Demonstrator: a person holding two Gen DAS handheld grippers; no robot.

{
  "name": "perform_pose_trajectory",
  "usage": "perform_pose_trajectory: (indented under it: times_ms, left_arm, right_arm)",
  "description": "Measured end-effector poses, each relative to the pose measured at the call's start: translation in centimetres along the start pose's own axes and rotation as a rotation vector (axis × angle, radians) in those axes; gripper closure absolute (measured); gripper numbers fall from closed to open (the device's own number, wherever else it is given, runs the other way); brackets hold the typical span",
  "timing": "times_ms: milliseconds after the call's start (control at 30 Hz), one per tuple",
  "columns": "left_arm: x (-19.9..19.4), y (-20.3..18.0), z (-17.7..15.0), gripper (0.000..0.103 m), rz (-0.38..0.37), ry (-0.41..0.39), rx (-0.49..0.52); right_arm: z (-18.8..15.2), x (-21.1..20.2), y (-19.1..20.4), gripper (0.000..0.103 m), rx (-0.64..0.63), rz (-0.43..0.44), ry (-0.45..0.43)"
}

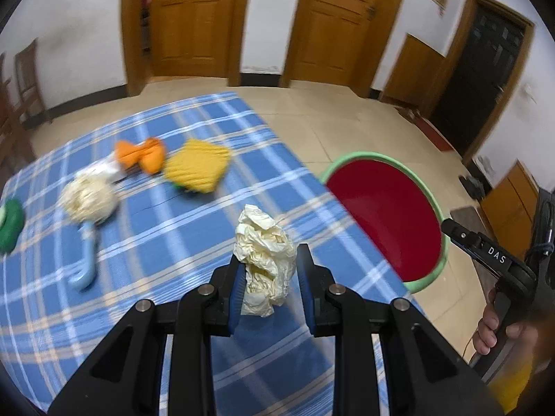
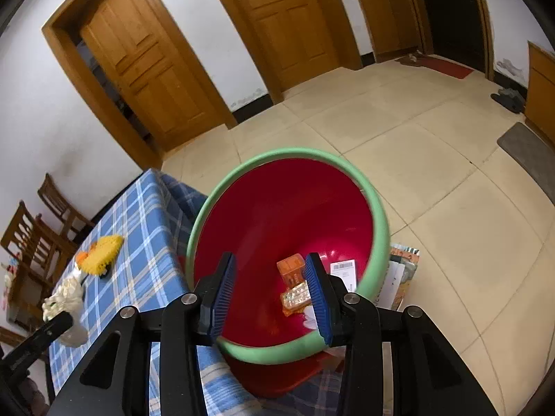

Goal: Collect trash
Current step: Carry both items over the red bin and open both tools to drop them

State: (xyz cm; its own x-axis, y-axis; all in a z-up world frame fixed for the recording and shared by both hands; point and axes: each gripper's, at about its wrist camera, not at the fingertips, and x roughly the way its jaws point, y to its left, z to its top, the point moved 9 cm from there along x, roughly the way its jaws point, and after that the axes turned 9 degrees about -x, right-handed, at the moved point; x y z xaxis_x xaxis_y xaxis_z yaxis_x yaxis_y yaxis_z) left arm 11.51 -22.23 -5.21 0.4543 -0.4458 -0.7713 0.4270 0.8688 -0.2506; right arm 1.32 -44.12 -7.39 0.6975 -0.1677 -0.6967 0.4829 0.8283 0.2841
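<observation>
The left gripper point(image 1: 267, 270) is clamped on a crumpled ball of cream paper point(image 1: 264, 260). It is above the blue checked tablecloth point(image 1: 166, 242). The red bin with a green rim point(image 1: 385, 215) stands on the pale tiled floor point(image 2: 433, 180) just past the table's edge, to the paper's right. The right gripper point(image 2: 270, 291) hangs over the bin with its jaws apart and empty. There is some trash in the bin already. Wooden doors point(image 1: 194, 17) are behind.
</observation>
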Motion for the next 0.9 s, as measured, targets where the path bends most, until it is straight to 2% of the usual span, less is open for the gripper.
perform_pose_trajectory:
  times_ms: [333,567,667,900]
  left_arm:
    - [3.8,-7.8,-0.4,0.075,-0.066,0.049,0.183]
    - [6.4,-11.3,-0.4,0.075,-0.092,0.084,0.240]
    - [6.8,-12.4,-0.2,0.065,-0.102,0.084,0.256]
    - [6.3,-13.8,0.5,0.050,-0.122,0.060,0.267]
  right_arm:
    - [0.1,-0.4,-2.8,0.056,0.054,-0.035,-0.008]
    - [-0.2,-0.3,-4.6,0.055,0.093,-0.043,-0.005]
    - [-0.3,-0.2,-5.2,0.055,0.104,-0.043,-0.001]
    - [-0.5,-0.1,-5.7,0.055,0.113,-0.042,0.002]
